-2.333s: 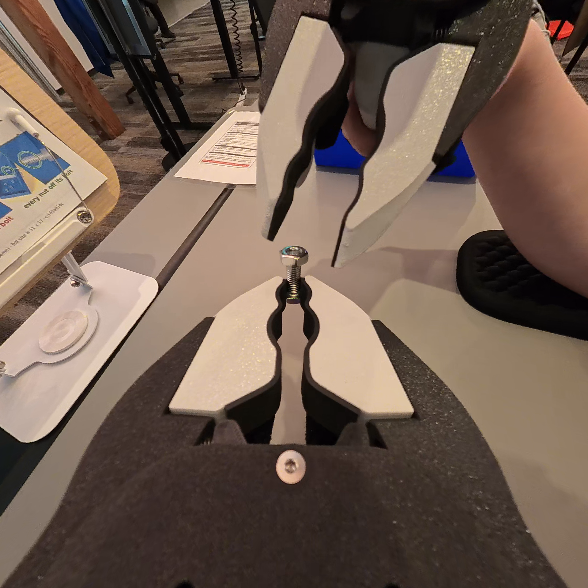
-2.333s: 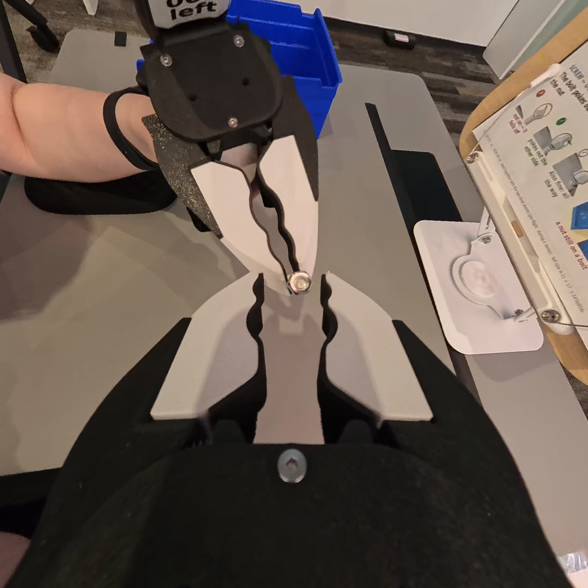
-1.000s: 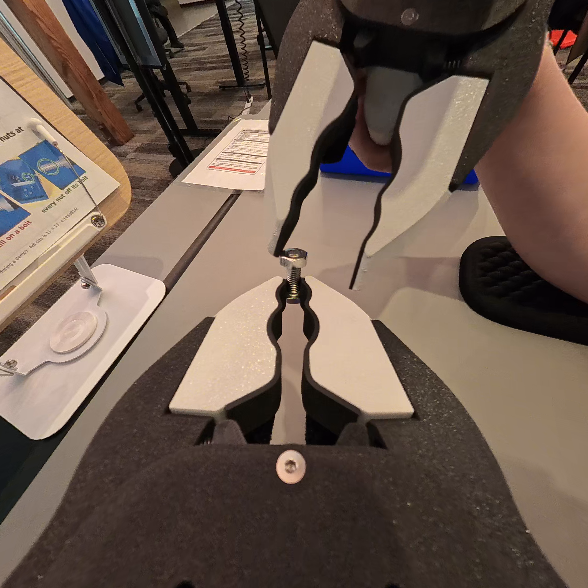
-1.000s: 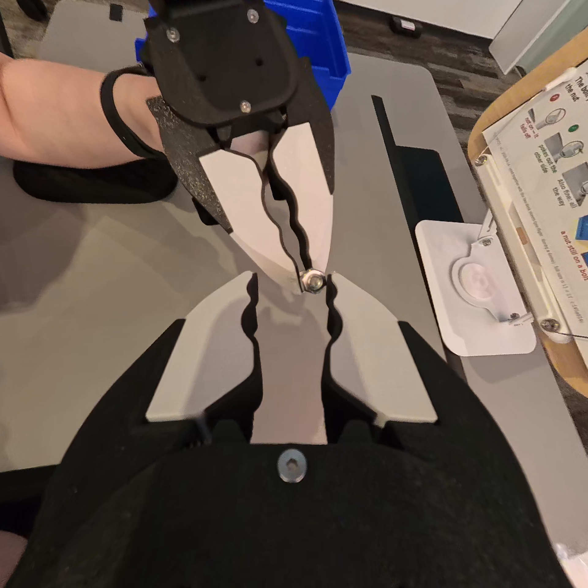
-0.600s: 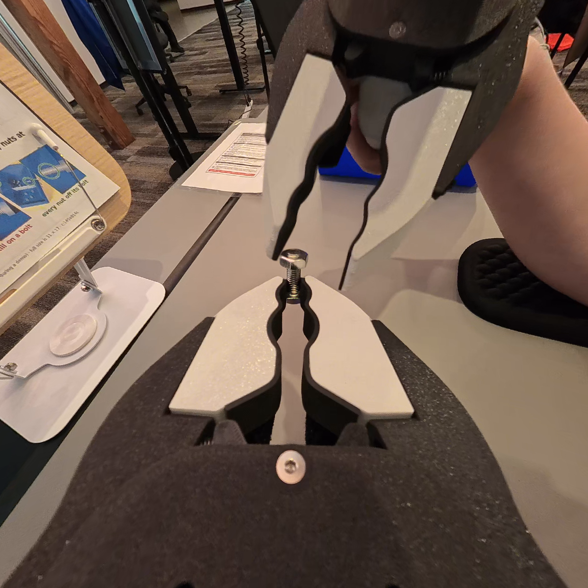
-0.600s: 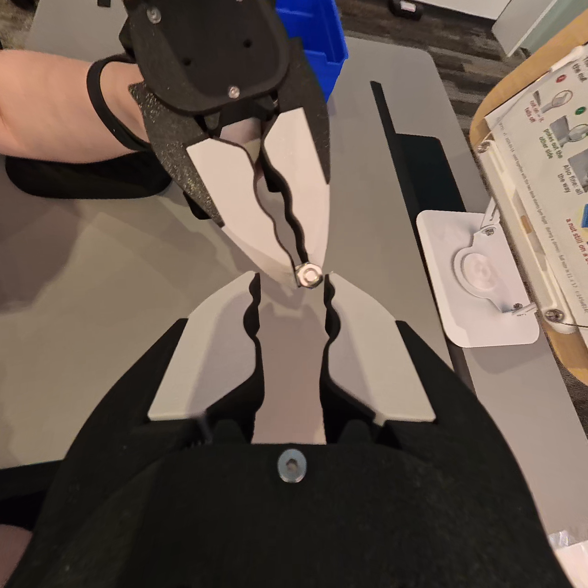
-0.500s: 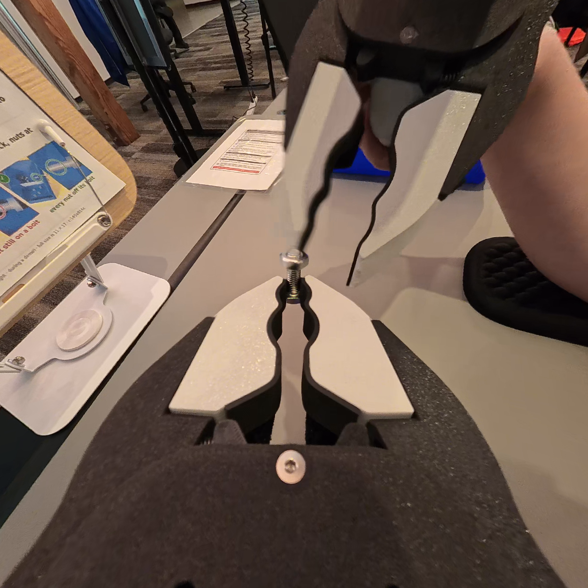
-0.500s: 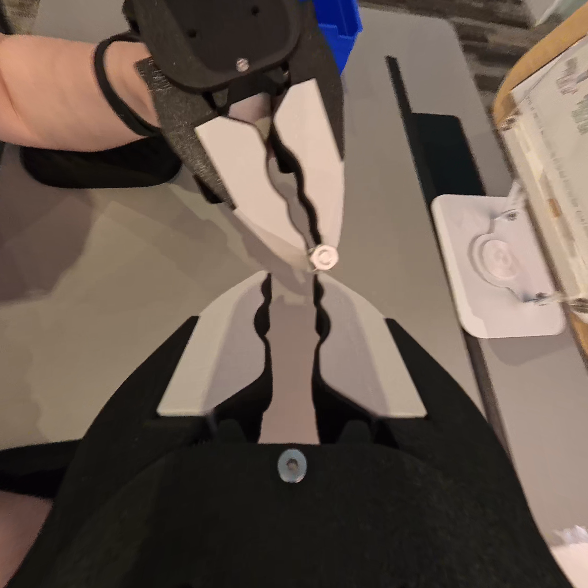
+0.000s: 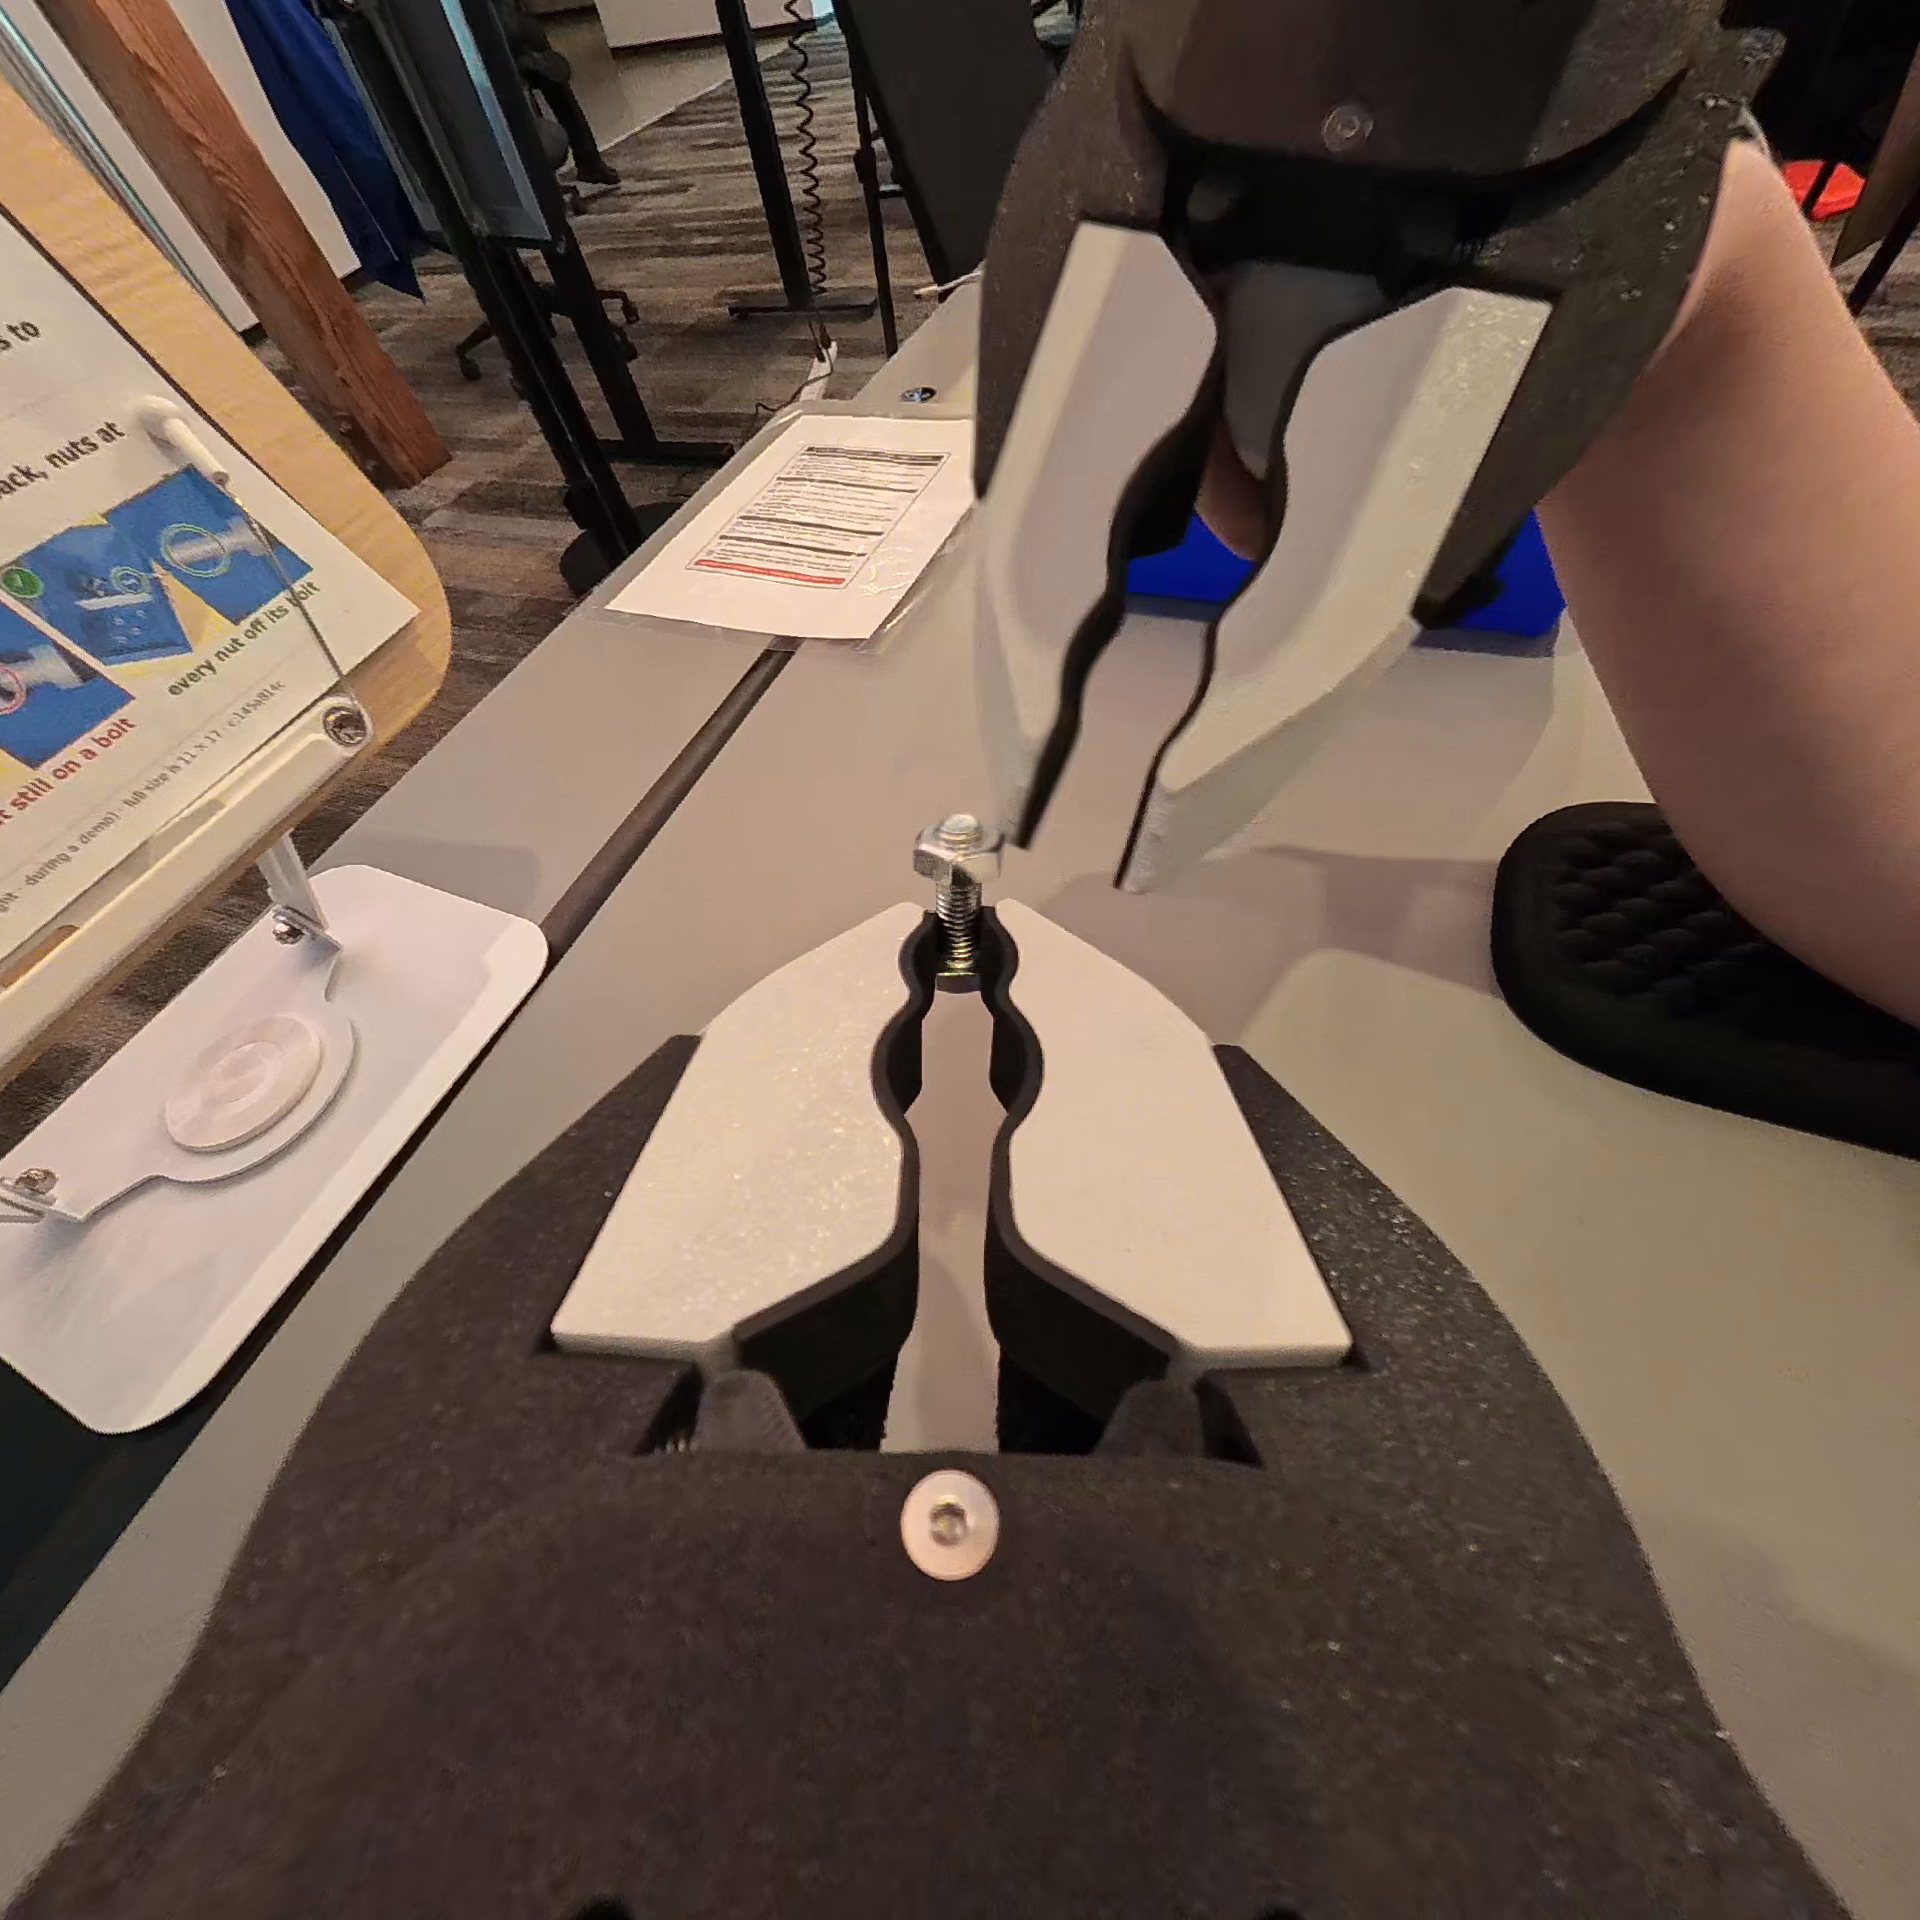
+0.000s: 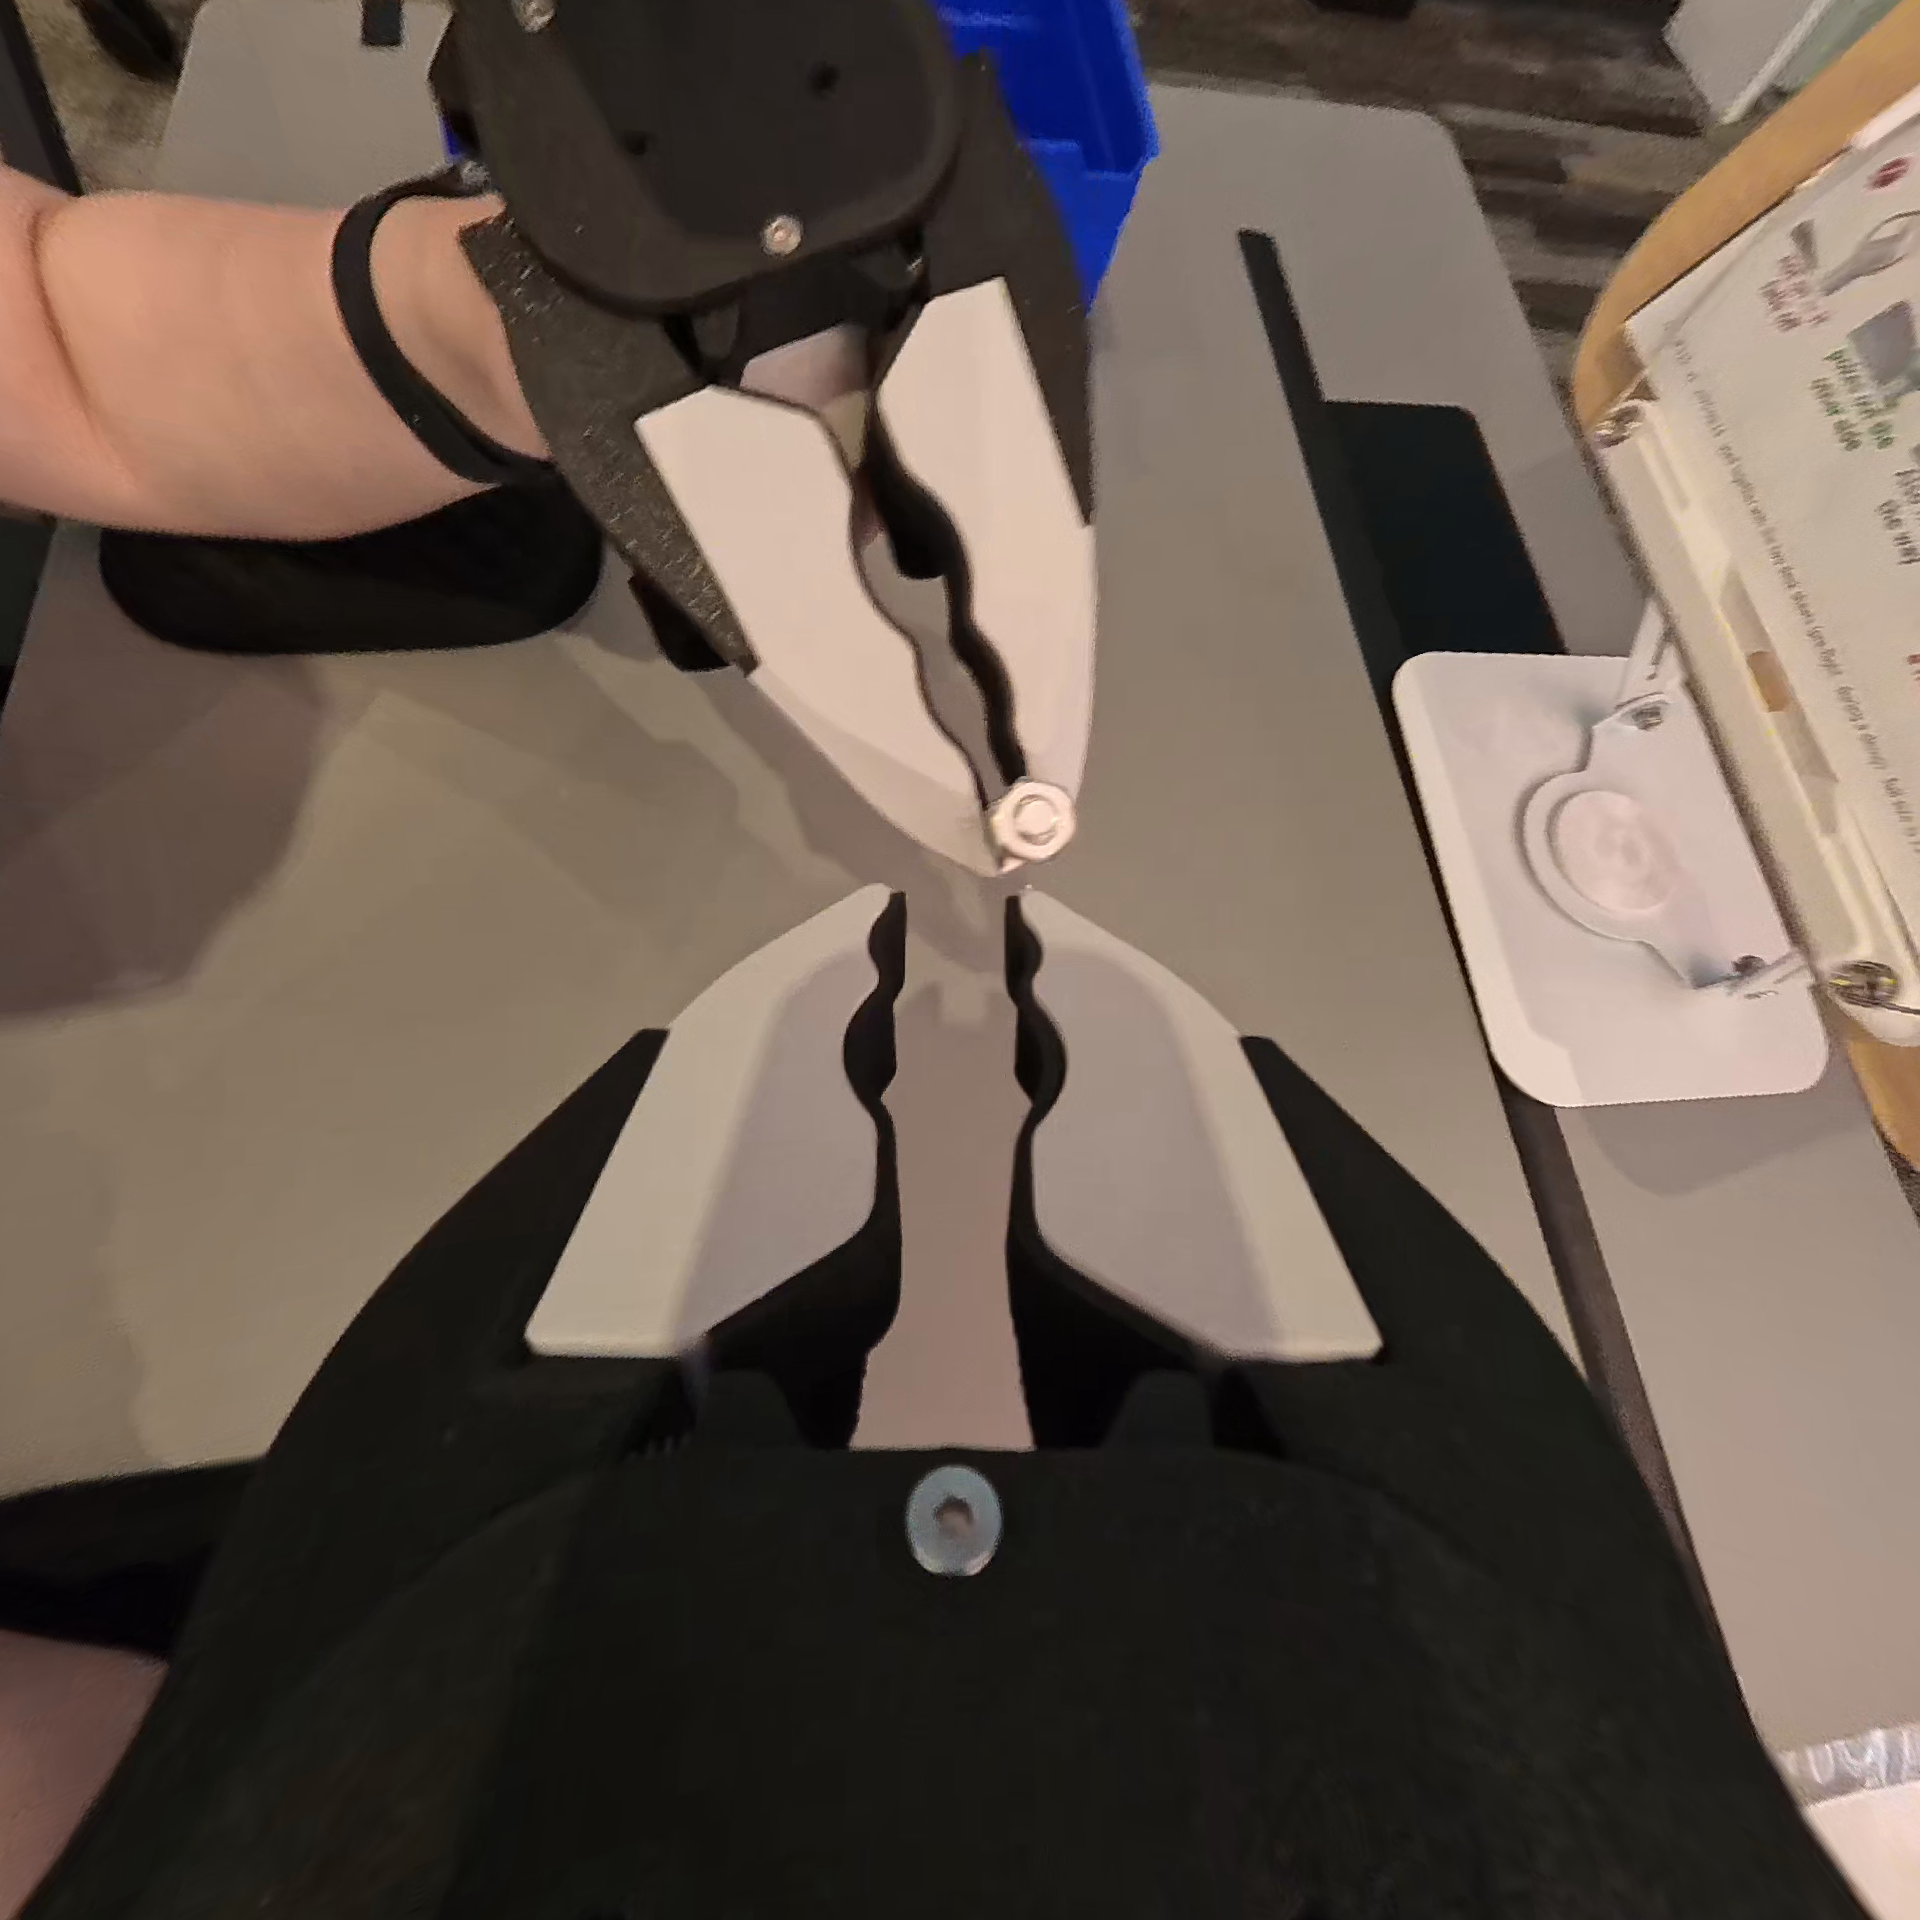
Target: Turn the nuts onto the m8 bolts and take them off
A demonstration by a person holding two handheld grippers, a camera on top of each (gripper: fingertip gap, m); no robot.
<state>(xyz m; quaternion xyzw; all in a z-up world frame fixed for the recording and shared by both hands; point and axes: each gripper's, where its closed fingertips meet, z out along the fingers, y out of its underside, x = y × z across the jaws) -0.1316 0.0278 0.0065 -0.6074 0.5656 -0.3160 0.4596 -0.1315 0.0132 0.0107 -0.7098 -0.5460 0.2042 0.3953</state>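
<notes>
I'm looking at an office: carpet [image 9: 665,208] and desk legs [image 9: 551,343] lie beyond my grey table [image 9: 1558,1351].

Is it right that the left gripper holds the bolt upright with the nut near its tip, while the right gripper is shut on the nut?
Not quite. The left gripper does hold the bolt upright with the nut near its tip, but the right gripper is open beside the nut, not shut on it. The left wrist view shows this.

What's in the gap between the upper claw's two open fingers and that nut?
Nothing: the right gripper hangs beside the nut, open and empty, with only bare table behind, in the left wrist view.
</notes>
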